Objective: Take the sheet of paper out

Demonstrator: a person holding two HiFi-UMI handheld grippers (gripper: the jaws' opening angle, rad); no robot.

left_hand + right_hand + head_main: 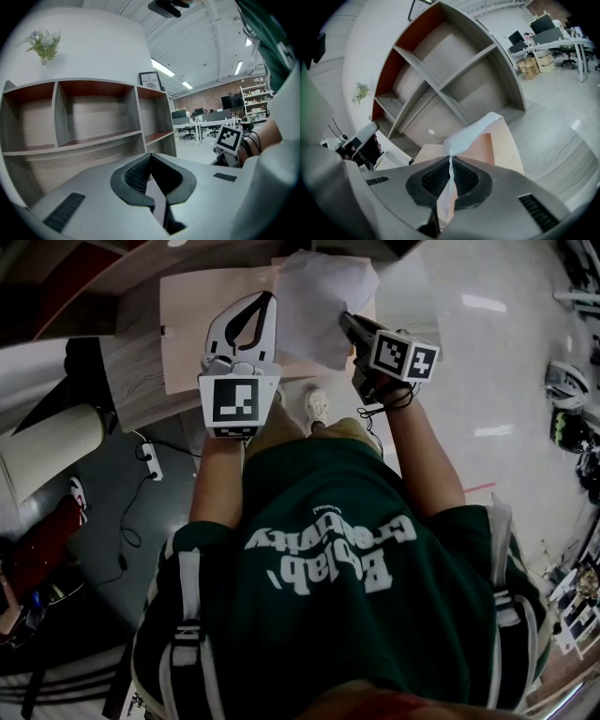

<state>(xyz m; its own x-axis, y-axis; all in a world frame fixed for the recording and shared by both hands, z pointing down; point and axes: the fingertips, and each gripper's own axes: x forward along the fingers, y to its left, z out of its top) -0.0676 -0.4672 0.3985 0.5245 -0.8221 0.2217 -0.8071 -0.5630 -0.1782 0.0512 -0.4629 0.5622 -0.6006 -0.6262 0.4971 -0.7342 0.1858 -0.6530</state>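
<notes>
Right gripper (345,322) was clamped shut on the sheet of paper (319,306), its dark ribbed pads (465,178) pressing a thin edge between them. The sheet was plain white with no print I could see. It was bowed and a little rumpled, and it stood up over the far right part of a peach-coloured folder (202,315). I could not tell whether any of the sheet was still tucked inside the folder.

The folder lay flat on the wood-grain tabletop (141,371). The left gripper (270,298) hung above the middle of the folder, just left of the sheet, with its jaw tips closed together.

The only writing I could read was "NATURE", on a small framed sign (150,80) standing on top of the wooden shelf unit (93,117) beyond the folder. A vase of pale flowers (43,47) stood on the same top. White lettering across the person's green shirt (328,559) showed upside down in the head view and I could not read it with any certainty.
</notes>
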